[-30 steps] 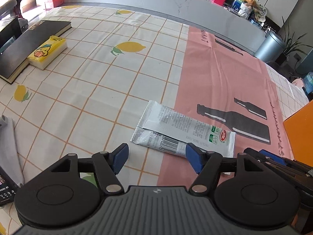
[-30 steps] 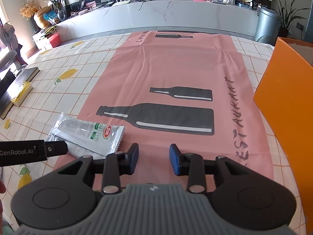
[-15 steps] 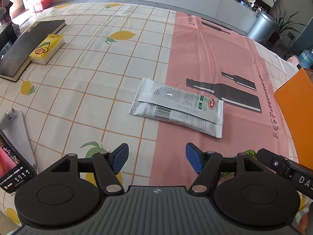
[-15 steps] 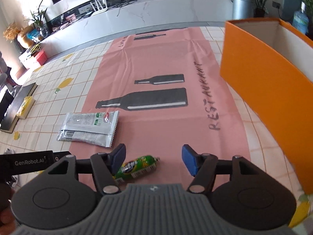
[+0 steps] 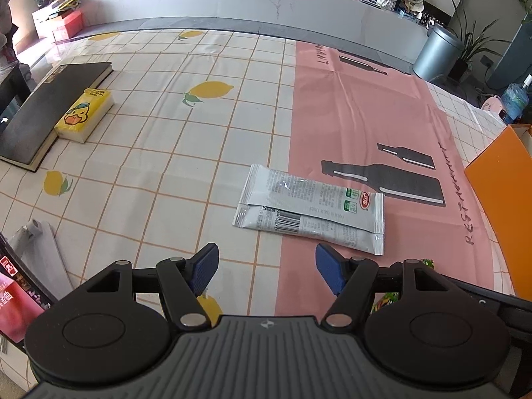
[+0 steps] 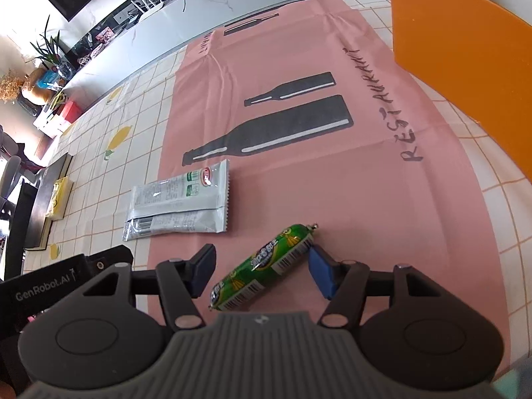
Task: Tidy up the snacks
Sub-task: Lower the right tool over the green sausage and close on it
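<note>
The right gripper [image 6: 261,267] stands with its jaws spread wide and nothing clamped, set low over the pink placemat [image 6: 332,173] so that the green sausage stick [image 6: 262,267] lies between the two blue pads; the sausage runs diagonally across the gap, its clipped far end just beside or touching the right pad [image 6: 321,274], which of the two cannot be settled. This straddling position is judged to be the set-up for a pinch across the sausage's middle. The left gripper [image 5: 267,271] is likewise spread and empty, held back over the lemon-print tablecloth [image 5: 166,153] short of the two white snack packets [image 5: 312,207]. These lie flat, one overlapping the other, across the edge where placemat meets tablecloth, well within reach of either tool. The orange box [image 6: 465,53] stands at the right side of the table with its open top partly visible, and is judged the likely destination for the snacks; nothing can be seen inside it from these views. A black book [image 5: 50,113] with a yellow duck-print pack [image 5: 84,118] resting against it sits at the far left, apart from the work. All three snacks remain on the table; sorting is at an early stage. The skewed sausage may roll or pivot when pinched.
</note>
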`<state>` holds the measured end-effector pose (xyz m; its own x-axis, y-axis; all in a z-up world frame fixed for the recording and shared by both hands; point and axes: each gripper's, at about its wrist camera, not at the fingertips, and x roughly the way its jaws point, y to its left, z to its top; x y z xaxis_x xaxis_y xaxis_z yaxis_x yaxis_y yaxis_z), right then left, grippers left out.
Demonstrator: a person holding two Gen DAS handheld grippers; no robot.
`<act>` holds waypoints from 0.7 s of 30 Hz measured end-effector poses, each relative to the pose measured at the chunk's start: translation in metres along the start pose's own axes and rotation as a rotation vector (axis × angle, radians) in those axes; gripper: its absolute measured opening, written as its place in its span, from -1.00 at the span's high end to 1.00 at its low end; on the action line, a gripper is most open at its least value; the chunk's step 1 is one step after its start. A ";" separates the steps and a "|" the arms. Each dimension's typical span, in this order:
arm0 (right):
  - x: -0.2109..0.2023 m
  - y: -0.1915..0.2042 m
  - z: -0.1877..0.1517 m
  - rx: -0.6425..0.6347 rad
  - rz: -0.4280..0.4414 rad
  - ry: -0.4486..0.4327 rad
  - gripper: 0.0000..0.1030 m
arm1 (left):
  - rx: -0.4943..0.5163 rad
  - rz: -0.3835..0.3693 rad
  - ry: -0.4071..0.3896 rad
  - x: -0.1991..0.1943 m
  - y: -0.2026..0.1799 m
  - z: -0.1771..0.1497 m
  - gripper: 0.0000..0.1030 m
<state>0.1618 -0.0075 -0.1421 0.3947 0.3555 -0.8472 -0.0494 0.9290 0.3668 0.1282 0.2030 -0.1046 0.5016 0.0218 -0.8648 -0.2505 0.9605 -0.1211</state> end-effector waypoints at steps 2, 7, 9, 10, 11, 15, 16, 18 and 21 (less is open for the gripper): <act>0.004 0.005 0.001 -0.016 -0.003 -0.007 0.09 | 0.008 -0.003 0.000 0.003 0.003 0.002 -0.52; 0.009 0.014 -0.001 -0.100 -0.001 -0.011 0.56 | -0.012 -0.011 0.007 0.009 0.014 0.007 -0.52; 0.010 0.013 0.000 -0.117 0.003 -0.013 0.57 | -0.030 -0.023 0.001 0.010 0.019 0.009 -0.52; 0.010 0.011 0.002 -0.120 -0.001 -0.017 0.57 | -0.032 -0.030 -0.003 0.010 0.020 0.009 -0.52; 0.010 0.009 0.004 -0.124 -0.013 -0.025 0.57 | -0.027 -0.033 -0.005 0.010 0.021 0.011 -0.53; 0.010 -0.004 0.016 -0.111 -0.050 -0.046 0.57 | -0.018 -0.019 -0.018 0.018 0.025 0.019 -0.55; 0.010 -0.008 0.018 -0.101 -0.047 -0.045 0.57 | -0.024 -0.021 -0.019 0.021 0.027 0.022 -0.55; 0.009 -0.014 0.019 -0.088 -0.039 -0.044 0.57 | -0.046 -0.039 -0.027 0.024 0.029 0.026 -0.55; 0.008 -0.017 0.019 -0.088 -0.025 -0.047 0.57 | -0.067 -0.083 -0.010 0.035 0.030 0.028 -0.55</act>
<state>0.1830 -0.0222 -0.1482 0.4393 0.3293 -0.8358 -0.1190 0.9435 0.3092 0.1618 0.2402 -0.1252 0.5307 -0.0539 -0.8458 -0.2629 0.9383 -0.2247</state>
